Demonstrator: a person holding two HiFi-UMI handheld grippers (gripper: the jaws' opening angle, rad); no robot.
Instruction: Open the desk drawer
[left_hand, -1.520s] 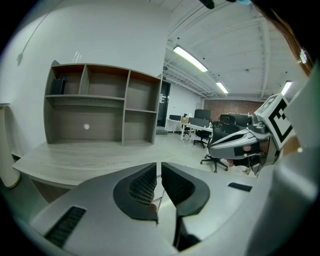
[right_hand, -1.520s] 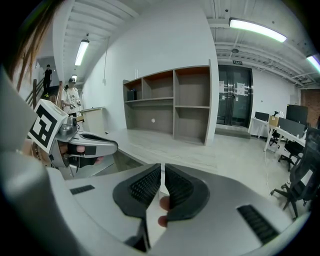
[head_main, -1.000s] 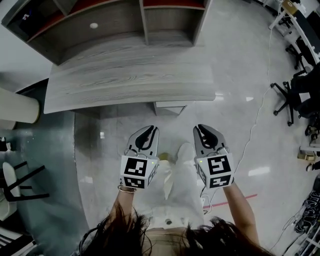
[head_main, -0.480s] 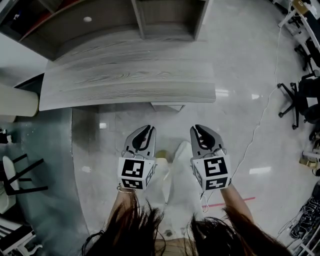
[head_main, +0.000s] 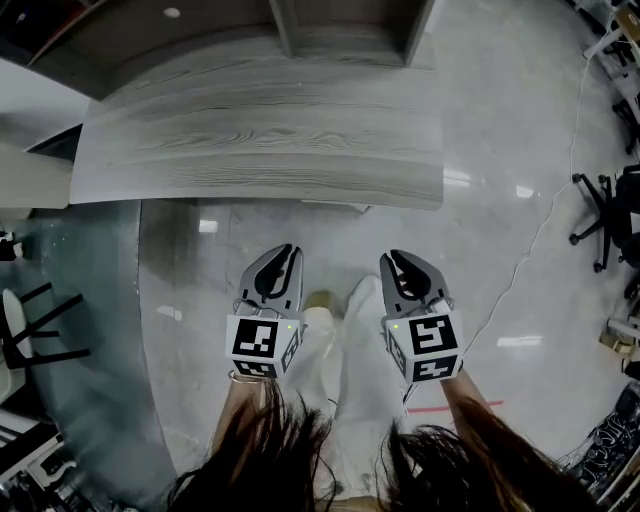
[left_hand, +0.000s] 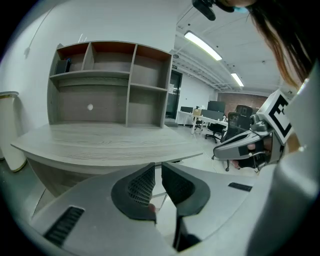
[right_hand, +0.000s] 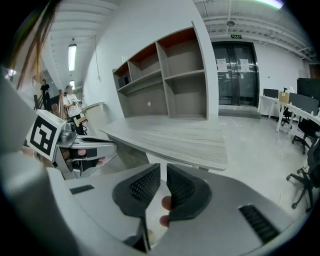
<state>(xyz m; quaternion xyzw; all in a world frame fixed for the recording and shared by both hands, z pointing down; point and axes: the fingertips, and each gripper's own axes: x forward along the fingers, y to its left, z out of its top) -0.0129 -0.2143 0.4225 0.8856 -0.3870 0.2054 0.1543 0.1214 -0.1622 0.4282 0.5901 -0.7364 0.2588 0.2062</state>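
The person has leaned in over the last second: the bench (head_main: 260, 160) fills more of the head view, and its near edge now sits closer to both grippers. The pale front under that edge, which I take to be the drawer (head_main: 335, 206), has shrunk to a sliver just right of centre, tucked beneath the overhang. The left gripper (head_main: 284, 252) and right gripper (head_main: 394, 260) hang side by side above the floor (head_main: 480, 250), near the edge but clear of it. Both pairs of jaws are closed to a thin slit with nothing between them. This looks like the approach only. The drawer isn't touched yet, and the jaws would need to part before taking hold of it.
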